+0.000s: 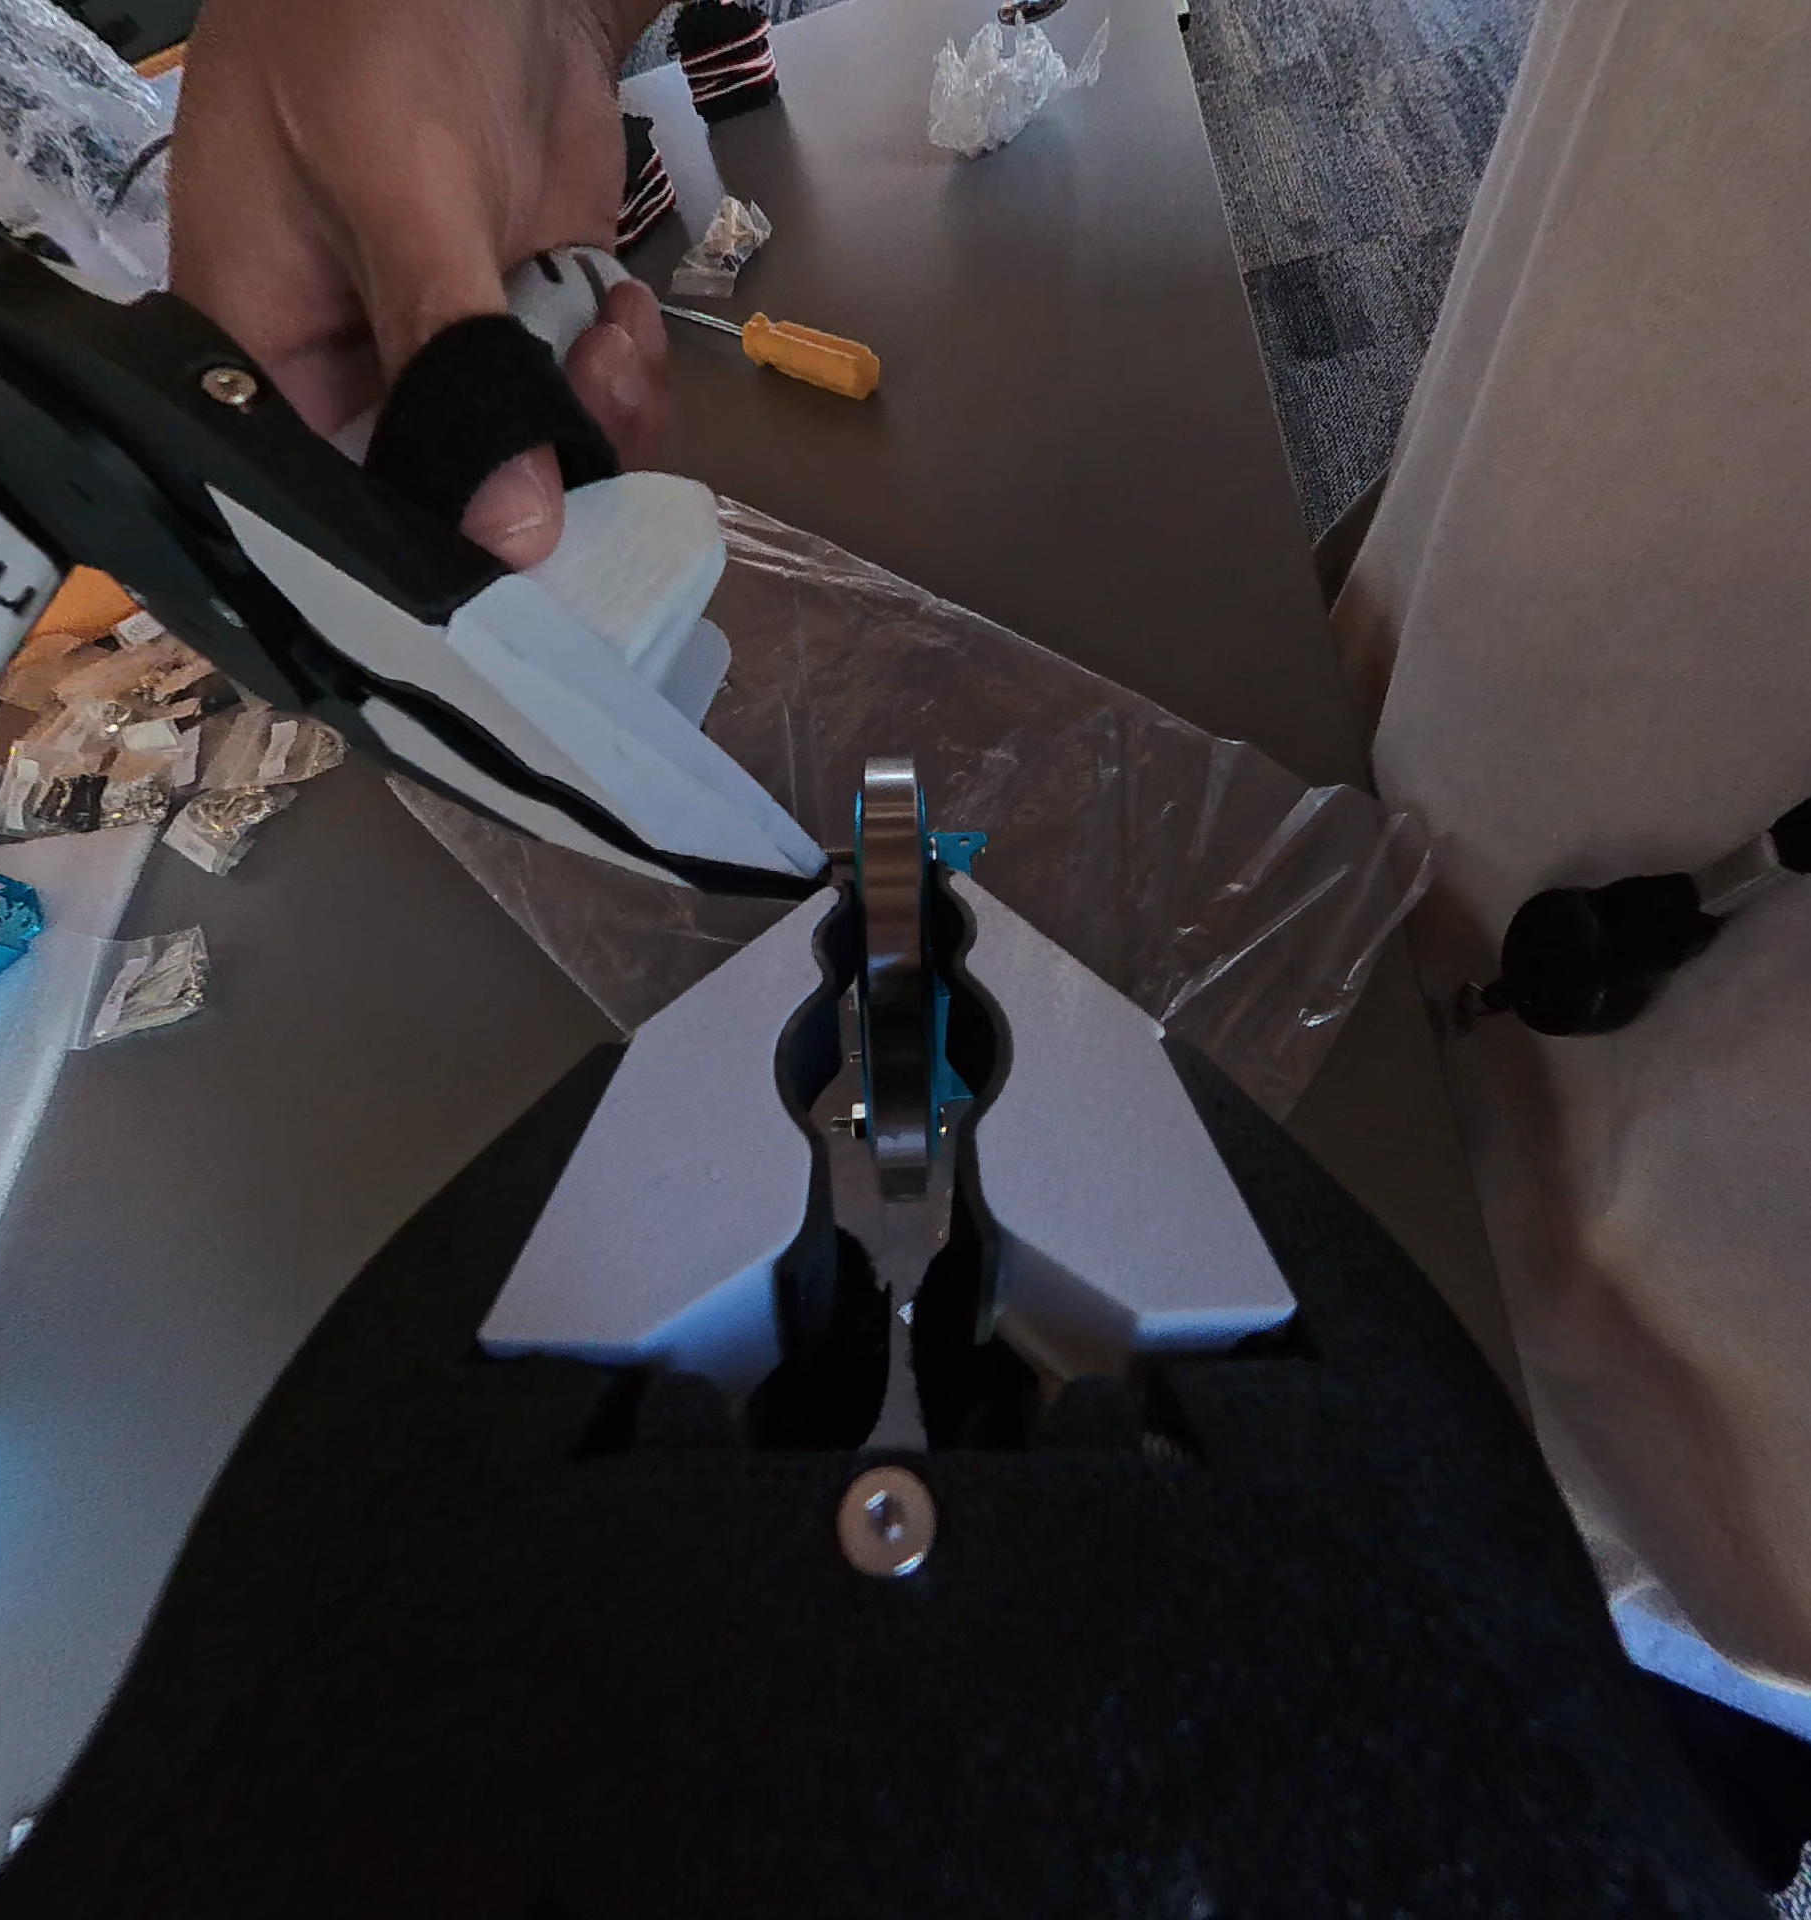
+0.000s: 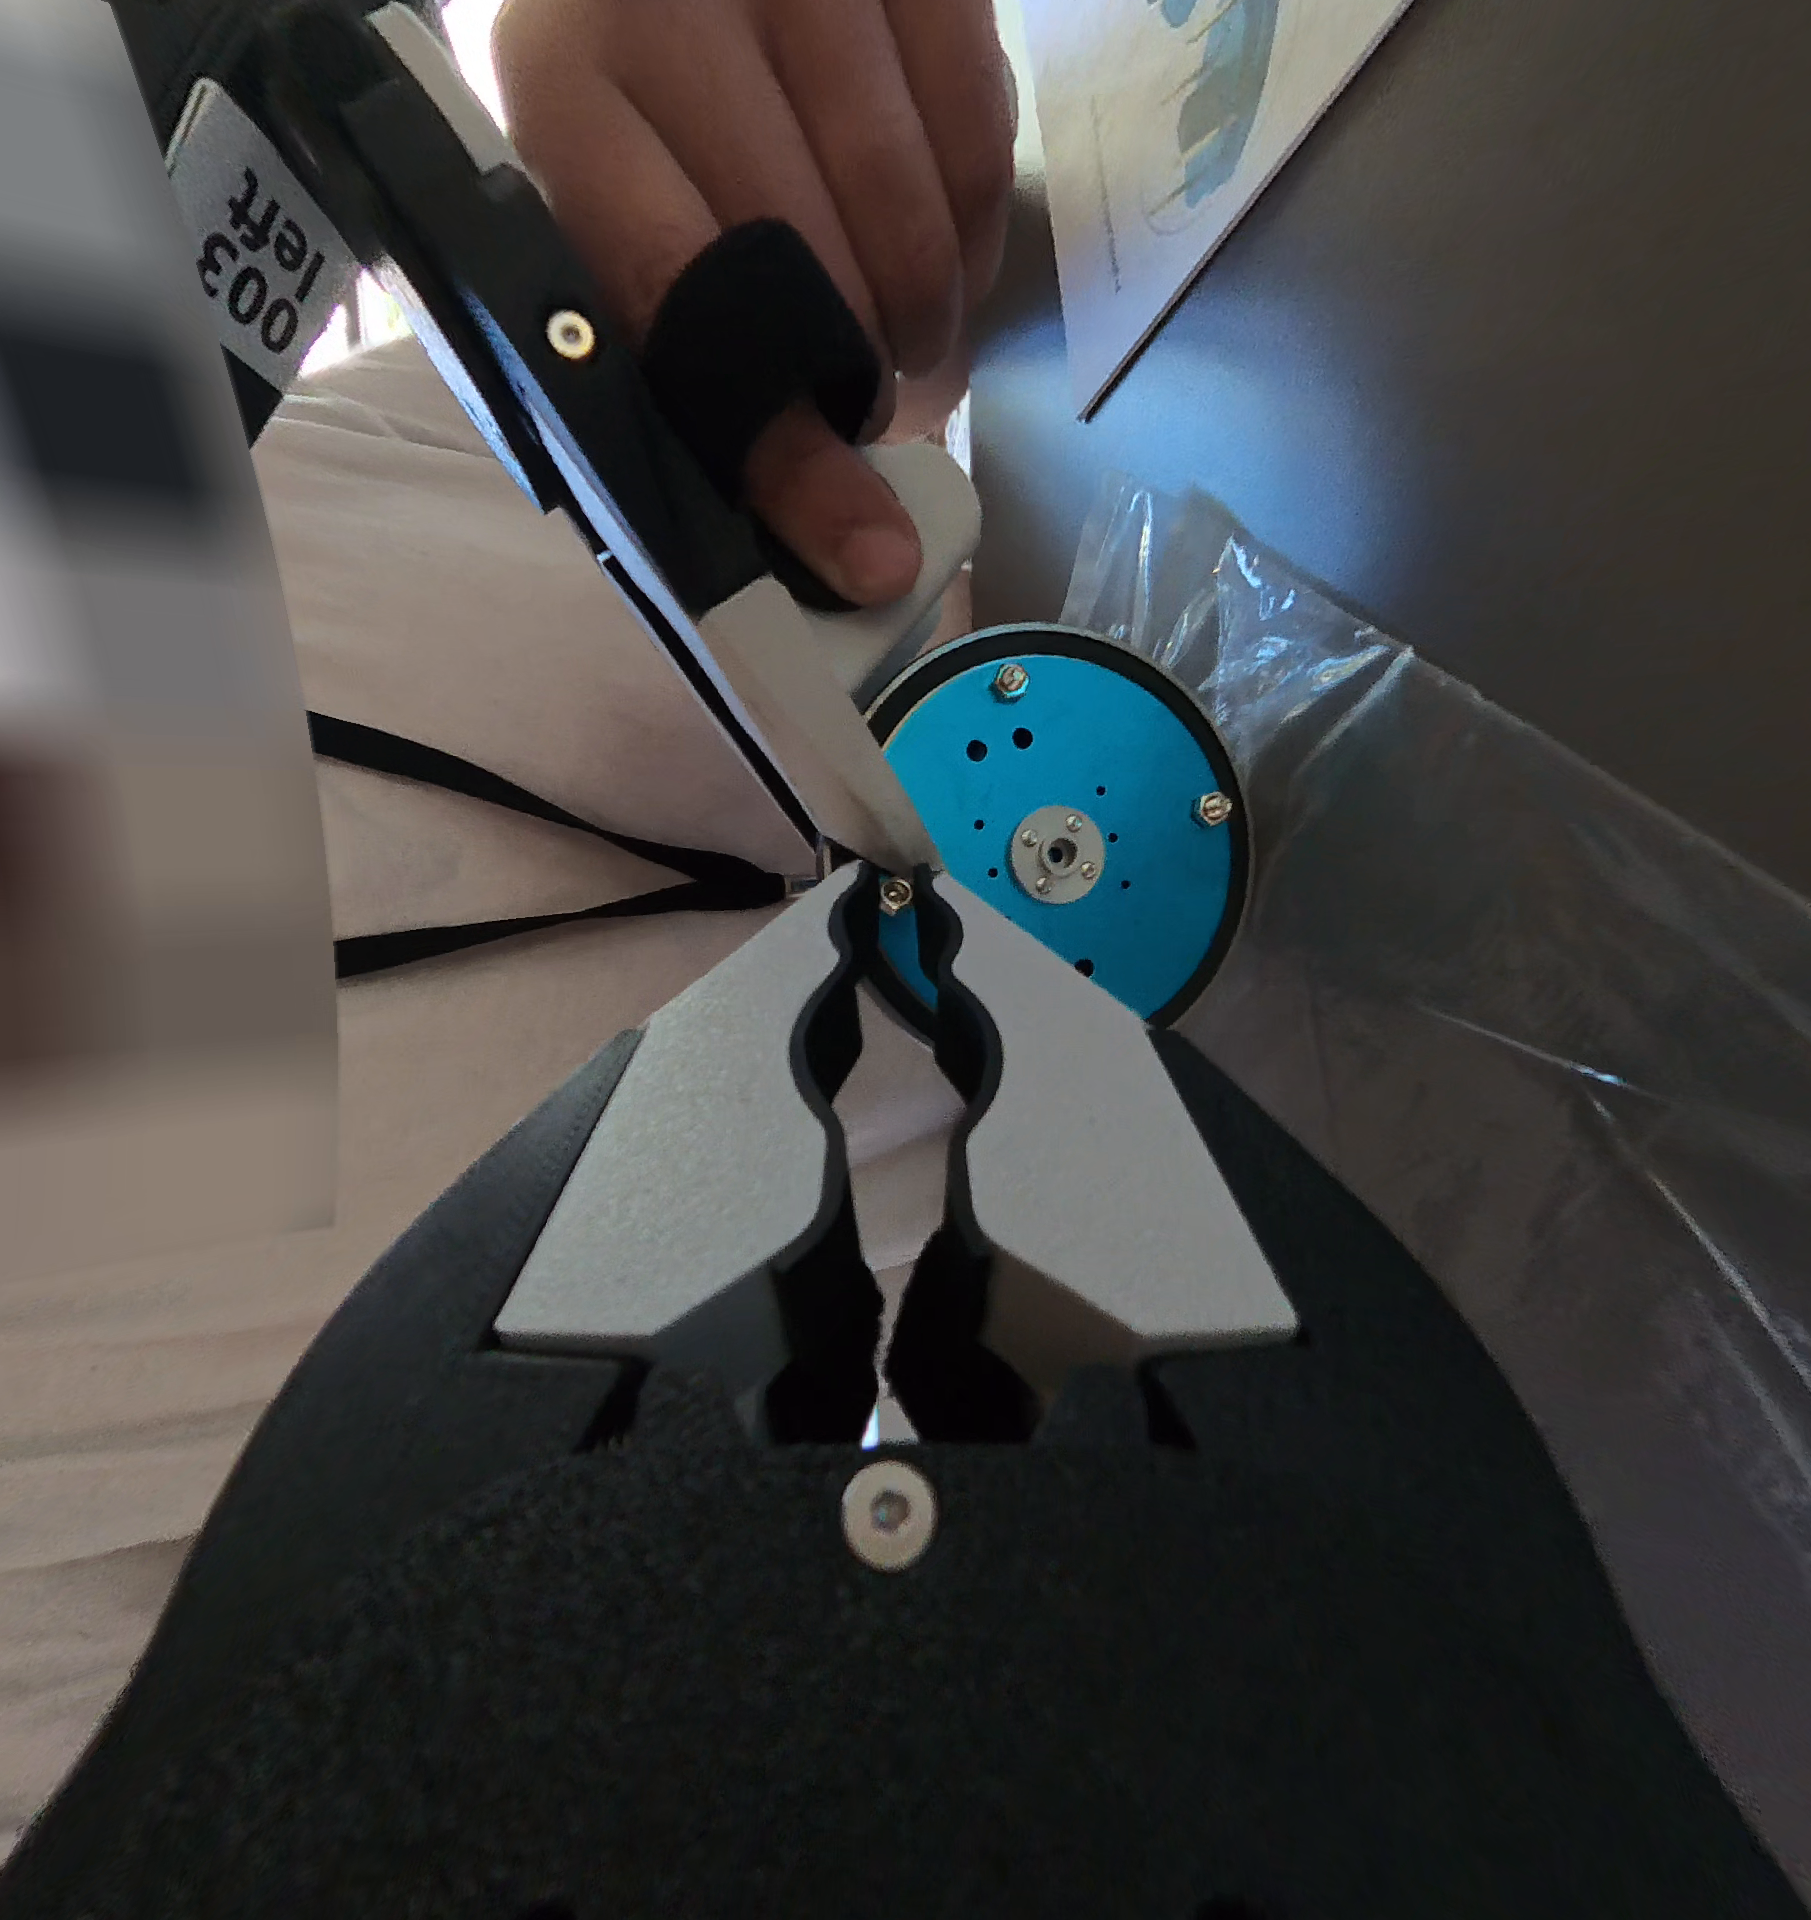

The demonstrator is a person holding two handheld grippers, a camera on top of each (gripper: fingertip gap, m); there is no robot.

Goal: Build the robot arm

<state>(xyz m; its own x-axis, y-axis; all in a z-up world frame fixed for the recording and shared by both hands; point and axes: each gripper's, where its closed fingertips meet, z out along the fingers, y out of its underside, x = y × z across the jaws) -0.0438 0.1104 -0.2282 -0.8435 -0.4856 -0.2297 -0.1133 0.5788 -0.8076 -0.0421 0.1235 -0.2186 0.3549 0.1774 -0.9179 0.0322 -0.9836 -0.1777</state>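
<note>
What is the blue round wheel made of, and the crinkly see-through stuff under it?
The blue wheel looks like metal with a smooth, matte blue coating: its flat face has neat drilled holes and small silver nuts. The dark rim around it may be rubber, though that is hard to tell. The see-through sheet looks like thin plastic film: it is glossy, wrinkled, and the table shows through.

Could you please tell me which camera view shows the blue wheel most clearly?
The right wrist view: the blue wheel faces the camera, showing its round face, hub, holes and nuts. The left wrist view shows it only edge-on, clamped between the left tool fingers.
</note>
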